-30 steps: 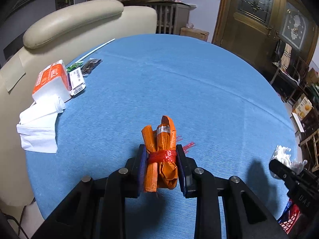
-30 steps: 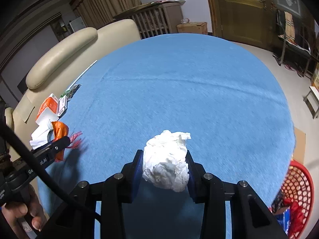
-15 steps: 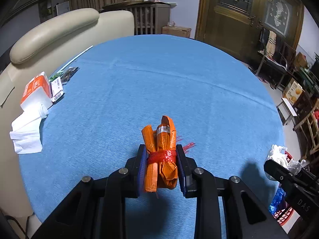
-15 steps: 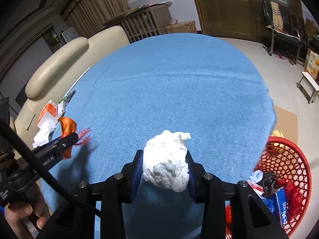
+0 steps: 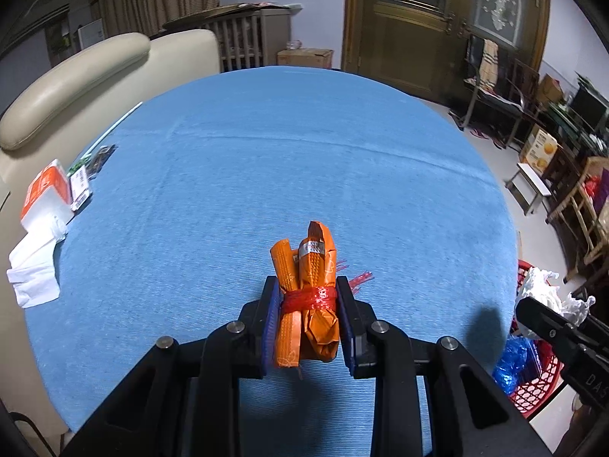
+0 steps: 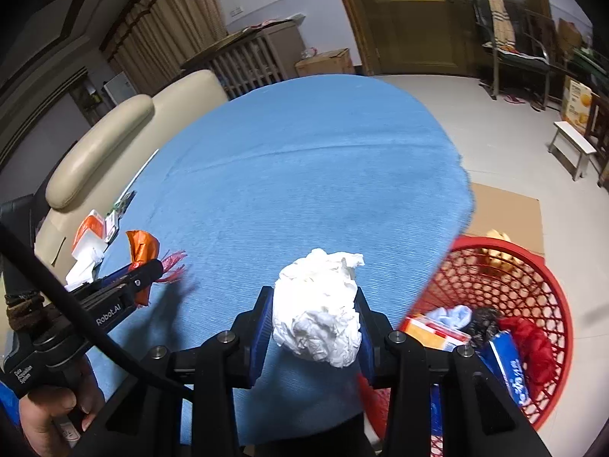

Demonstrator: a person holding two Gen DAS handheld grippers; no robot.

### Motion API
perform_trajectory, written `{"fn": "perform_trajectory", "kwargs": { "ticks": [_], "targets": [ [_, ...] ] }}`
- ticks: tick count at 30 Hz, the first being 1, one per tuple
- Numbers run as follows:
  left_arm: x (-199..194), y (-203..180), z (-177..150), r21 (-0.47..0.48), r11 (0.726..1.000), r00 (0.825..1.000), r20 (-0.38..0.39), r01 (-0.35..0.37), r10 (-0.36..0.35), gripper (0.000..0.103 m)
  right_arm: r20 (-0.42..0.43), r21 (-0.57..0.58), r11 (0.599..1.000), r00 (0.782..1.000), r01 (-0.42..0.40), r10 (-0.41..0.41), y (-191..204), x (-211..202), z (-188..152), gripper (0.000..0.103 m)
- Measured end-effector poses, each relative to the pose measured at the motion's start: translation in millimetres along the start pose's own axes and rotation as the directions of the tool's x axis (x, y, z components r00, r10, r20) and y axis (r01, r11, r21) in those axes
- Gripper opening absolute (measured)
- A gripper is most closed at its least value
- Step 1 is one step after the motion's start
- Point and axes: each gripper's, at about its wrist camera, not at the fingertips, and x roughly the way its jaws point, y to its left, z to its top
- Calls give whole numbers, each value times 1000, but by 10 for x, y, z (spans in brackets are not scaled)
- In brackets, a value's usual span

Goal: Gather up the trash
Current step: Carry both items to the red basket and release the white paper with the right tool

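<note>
The left gripper (image 5: 307,318) is squeezed tight on an orange wrapper bundle (image 5: 307,297). It sits in the low middle of the left wrist picture, held up over the blue table (image 5: 304,152). A red string (image 5: 309,299) is tied around the middle of the bundle, and the pads press right at that tie. That looks like a good place to hold, because the tie keeps the folded pieces together. The bundle looks light and crinkly, and maybe a bit slippery, so a soft, steady squeeze should do.

The right gripper (image 6: 316,333) is closed on a white paper ball (image 6: 318,321) in the low middle of the right wrist picture. The ball looks very light and squishy. It bulges out above the pads, so it could slip if the squeeze gets loose. Holding it around its fat middle seems best.

A red basket (image 6: 533,293) is at the lower right of the right wrist picture, down on the floor past the table edge. It has other trash in it. The paper ball is near it but not over it yet.

At the left edge of the left wrist picture, an orange and white pack (image 5: 45,198) and white tissues (image 5: 34,266) lie on the table. They look soft and light too.
</note>
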Motion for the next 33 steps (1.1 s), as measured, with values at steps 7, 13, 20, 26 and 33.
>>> {"fn": "perform_trajectory", "kwargs": {
  "ticks": [7, 13, 20, 26, 33],
  "targets": [
    [-71, -257, -40, 60, 998, 999, 12, 32, -32, 30, 25, 51, 998, 998, 48, -50, -353, -240, -90, 41],
    [-110, -600, -55, 122, 989, 996, 8, 84, -85, 30, 38, 137, 982, 990, 128, -135, -832, -488, -174, 41],
    [-153, -1010, -71, 196, 970, 989, 0, 143, -146, 30, 29, 196, 964, 981, 182, -191, -1173, -596, -249, 41],
    [-198, -1287, -92, 246, 952, 983, -16, 184, -185, 30, 20, 210, 959, 980, 190, -199, -1287, -590, -300, 41],
    [-204, -1504, -116, 284, 937, 978, -29, 206, -206, 30, -1, 215, 956, 979, 201, -206, -1429, -540, -334, 42]
  ]
}}
